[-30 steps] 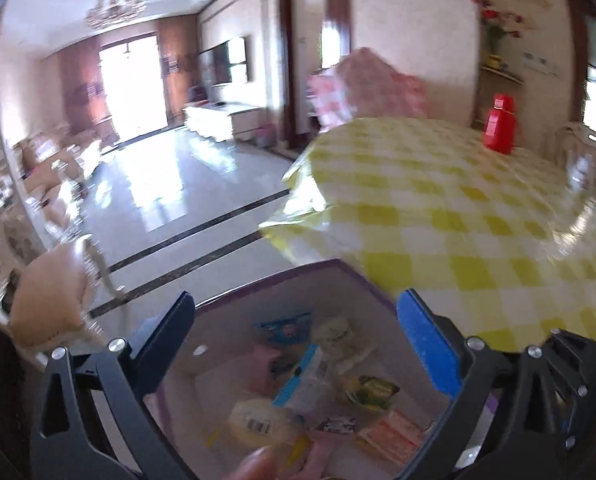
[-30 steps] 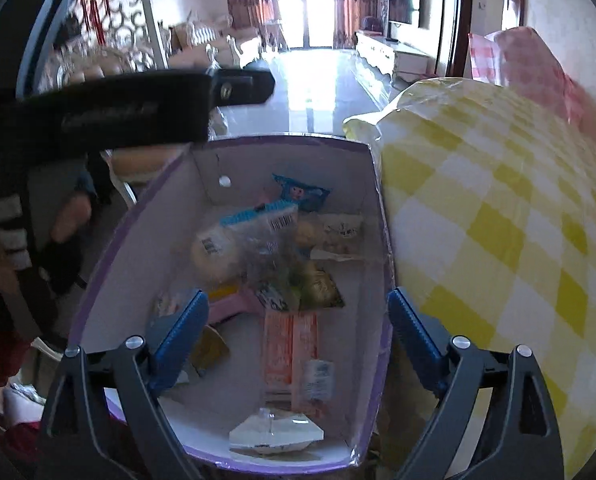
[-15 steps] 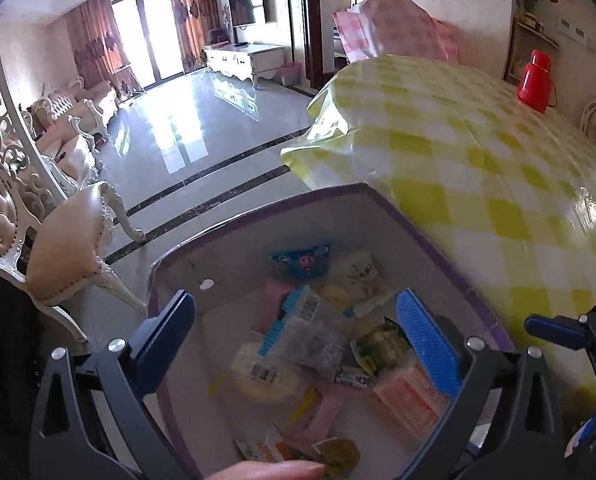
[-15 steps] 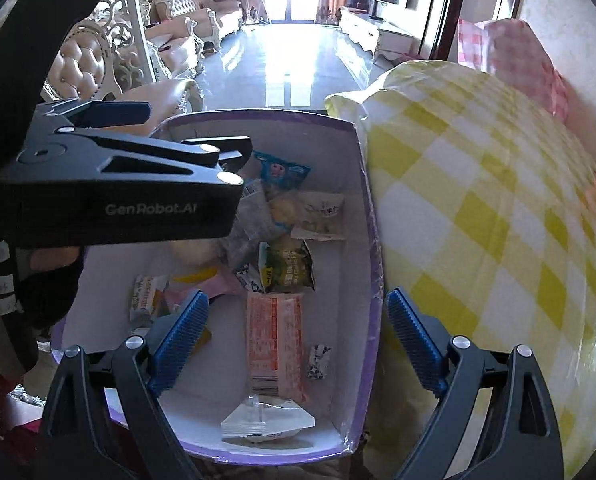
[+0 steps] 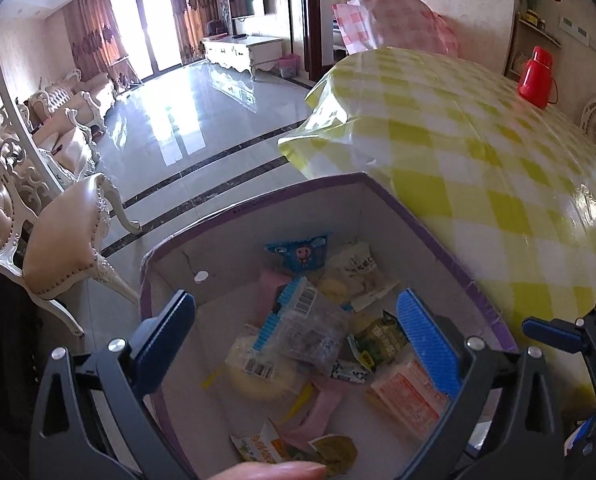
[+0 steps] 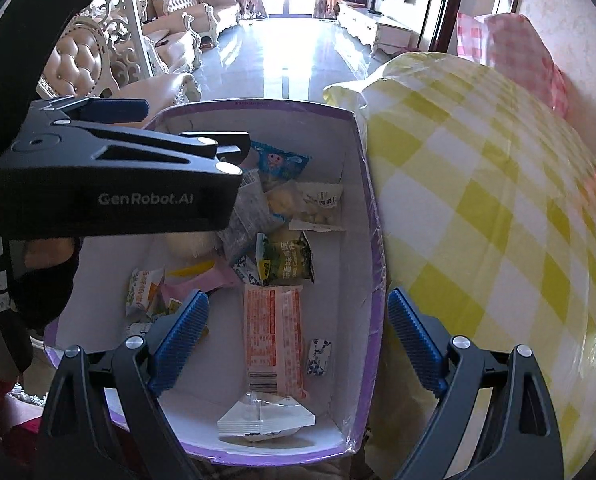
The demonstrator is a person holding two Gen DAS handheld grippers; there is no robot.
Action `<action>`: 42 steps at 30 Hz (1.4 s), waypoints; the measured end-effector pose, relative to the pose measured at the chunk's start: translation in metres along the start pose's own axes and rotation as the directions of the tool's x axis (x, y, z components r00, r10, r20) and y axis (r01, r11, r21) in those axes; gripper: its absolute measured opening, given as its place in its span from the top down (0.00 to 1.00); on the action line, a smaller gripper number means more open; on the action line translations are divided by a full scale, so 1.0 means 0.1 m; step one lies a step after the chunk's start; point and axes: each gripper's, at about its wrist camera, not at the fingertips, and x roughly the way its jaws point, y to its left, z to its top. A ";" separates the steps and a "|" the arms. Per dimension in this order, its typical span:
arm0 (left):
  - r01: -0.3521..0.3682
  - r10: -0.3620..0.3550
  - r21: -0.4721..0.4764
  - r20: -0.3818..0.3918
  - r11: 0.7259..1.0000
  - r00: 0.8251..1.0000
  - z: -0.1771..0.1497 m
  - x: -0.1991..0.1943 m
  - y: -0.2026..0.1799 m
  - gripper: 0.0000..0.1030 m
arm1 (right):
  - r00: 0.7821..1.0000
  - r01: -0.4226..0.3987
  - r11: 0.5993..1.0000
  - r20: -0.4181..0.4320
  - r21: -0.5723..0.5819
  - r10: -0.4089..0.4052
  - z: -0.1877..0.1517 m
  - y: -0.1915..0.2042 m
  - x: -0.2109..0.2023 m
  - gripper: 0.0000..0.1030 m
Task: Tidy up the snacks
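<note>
Many snack packets lie jumbled in the purple-rimmed box [image 6: 371,240], which sits just beside the table with the yellow checked cloth [image 6: 477,200]: an orange packet [image 6: 272,336], a green packet [image 6: 286,256], and a blue cartoon packet [image 5: 299,254] at the far end. Both tools hang above the box, tilted down into it. The left gripper [image 5: 296,334] is spread wide, holding nothing; the right gripper [image 6: 298,338] is likewise released, pads [image 6: 178,336] apart over the orange packet. A red flask [image 5: 535,78] stands far across the table.

Black tongs [image 6: 294,340] with ribbed blue pads [image 6: 180,336], silver screws, white "GenRobot.AI" lettering.
</note>
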 end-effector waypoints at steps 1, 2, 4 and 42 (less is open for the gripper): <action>0.001 -0.001 0.000 -0.002 1.000 1.000 0.00 0.01 0.00 0.01 | 1.000 0.000 1.000 -0.001 0.001 0.000 0.00 0.00 0.00 0.14; 0.002 -0.002 -0.002 -0.004 1.000 1.000 0.00 0.01 0.01 0.01 | 1.000 0.000 1.000 -0.002 0.001 0.000 0.00 0.00 0.00 0.14; 0.003 -0.003 -0.003 -0.007 1.000 1.000 0.00 0.02 0.01 0.01 | 1.000 -0.001 1.000 -0.003 0.002 0.001 0.00 0.00 0.01 0.14; 0.009 -0.011 -0.028 -0.073 1.000 0.997 -0.03 0.20 0.07 0.01 | 0.999 -0.006 1.000 -0.042 0.002 0.006 -0.06 0.03 0.10 0.14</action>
